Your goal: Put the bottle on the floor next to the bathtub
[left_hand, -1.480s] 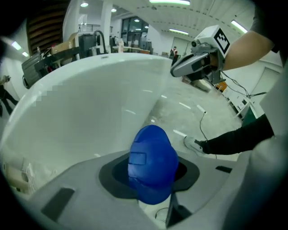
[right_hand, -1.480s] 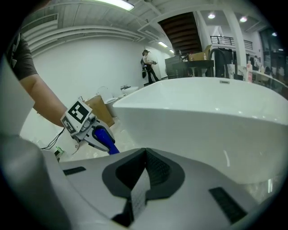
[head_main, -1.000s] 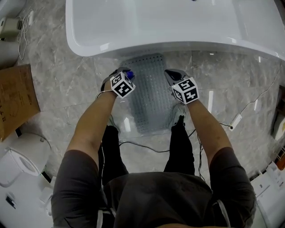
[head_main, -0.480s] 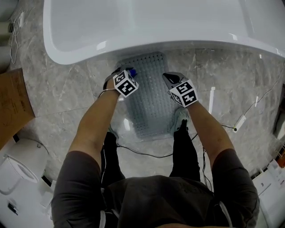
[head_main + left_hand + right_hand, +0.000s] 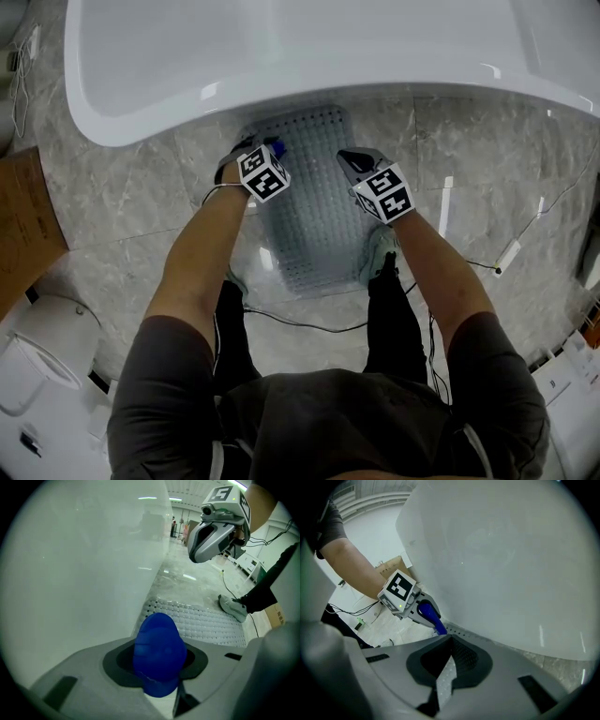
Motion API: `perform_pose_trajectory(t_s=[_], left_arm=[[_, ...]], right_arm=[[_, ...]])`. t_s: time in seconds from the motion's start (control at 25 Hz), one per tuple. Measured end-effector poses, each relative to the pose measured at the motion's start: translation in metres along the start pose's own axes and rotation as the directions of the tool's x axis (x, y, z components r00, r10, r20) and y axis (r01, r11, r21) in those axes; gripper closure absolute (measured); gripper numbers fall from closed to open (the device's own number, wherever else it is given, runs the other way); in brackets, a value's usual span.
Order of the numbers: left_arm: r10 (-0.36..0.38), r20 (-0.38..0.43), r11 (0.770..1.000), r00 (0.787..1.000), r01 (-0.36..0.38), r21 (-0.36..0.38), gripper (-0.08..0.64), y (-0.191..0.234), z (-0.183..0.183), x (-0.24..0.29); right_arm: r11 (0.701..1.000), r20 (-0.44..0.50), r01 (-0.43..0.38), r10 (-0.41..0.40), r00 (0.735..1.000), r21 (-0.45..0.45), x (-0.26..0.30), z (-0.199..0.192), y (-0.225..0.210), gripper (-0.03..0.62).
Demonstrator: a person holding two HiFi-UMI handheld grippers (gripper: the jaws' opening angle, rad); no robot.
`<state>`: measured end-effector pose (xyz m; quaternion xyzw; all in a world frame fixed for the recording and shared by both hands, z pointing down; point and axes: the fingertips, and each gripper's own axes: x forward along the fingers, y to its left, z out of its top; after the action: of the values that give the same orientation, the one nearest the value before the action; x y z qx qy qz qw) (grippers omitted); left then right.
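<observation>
The bottle, of which mostly the blue cap shows, sits clamped between the jaws of the left gripper. It is held low over the grey dotted bath mat, just beside the white outer wall of the bathtub. Whether its base touches anything I cannot tell, since the gripper covers it. The right gripper hangs near it over the same mat, its jaws closed tip to tip with nothing between them. Marble floor lies all round the mat.
</observation>
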<state>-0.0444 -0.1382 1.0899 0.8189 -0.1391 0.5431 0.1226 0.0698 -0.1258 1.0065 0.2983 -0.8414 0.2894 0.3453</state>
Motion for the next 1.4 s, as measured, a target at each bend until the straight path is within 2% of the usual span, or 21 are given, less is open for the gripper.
perform_pose_trajectory(t_s=[0.28, 0.4, 0.52, 0.72, 0.88, 1.08, 1.4], left_arm=[[0.004, -0.037, 0.999, 0.999, -0.003, 0.035, 0.422, 0.0, -0.016, 0.021], [0.009, -0.078, 0.999, 0.997, -0.005, 0.054, 0.422, -0.003, -0.031, 0.033], [-0.004, -0.105, 1.0, 0.994, 0.006, 0.022, 0.422, -0.01, -0.045, 0.044], [0.006, -0.062, 1.0, 0.998, -0.007, -0.007, 0.42, -0.013, -0.035, 0.056], [0.01, -0.097, 1.0, 0.995, -0.012, -0.012, 0.416, -0.01, -0.031, 0.059], [0.006, -0.147, 1.0, 0.989, -0.005, 0.007, 0.414, -0.013, -0.046, 0.053], [0.008, -0.134, 1.0, 0.991, -0.006, 0.013, 0.4, -0.014, -0.058, 0.043]], right_arm=[[1.0, -0.015, -0.014, 0.014, 1.0, 0.001, 0.01, -0.007, -0.002, 0.6], [1.0, -0.022, -0.015, 0.015, 1.0, 0.003, 0.013, -0.009, -0.003, 0.6], [1.0, -0.023, -0.024, 0.024, 0.999, -0.001, 0.018, -0.011, -0.002, 0.6], [1.0, -0.037, -0.031, 0.03, 0.999, -0.003, 0.028, -0.019, -0.004, 0.6], [1.0, -0.053, -0.029, 0.029, 0.998, 0.005, 0.029, -0.027, 0.0, 0.6], [0.999, -0.055, -0.033, 0.034, 0.998, 0.007, 0.031, -0.026, 0.006, 0.6], [0.999, -0.054, -0.039, 0.039, 0.998, -0.008, 0.036, -0.016, 0.017, 0.6]])
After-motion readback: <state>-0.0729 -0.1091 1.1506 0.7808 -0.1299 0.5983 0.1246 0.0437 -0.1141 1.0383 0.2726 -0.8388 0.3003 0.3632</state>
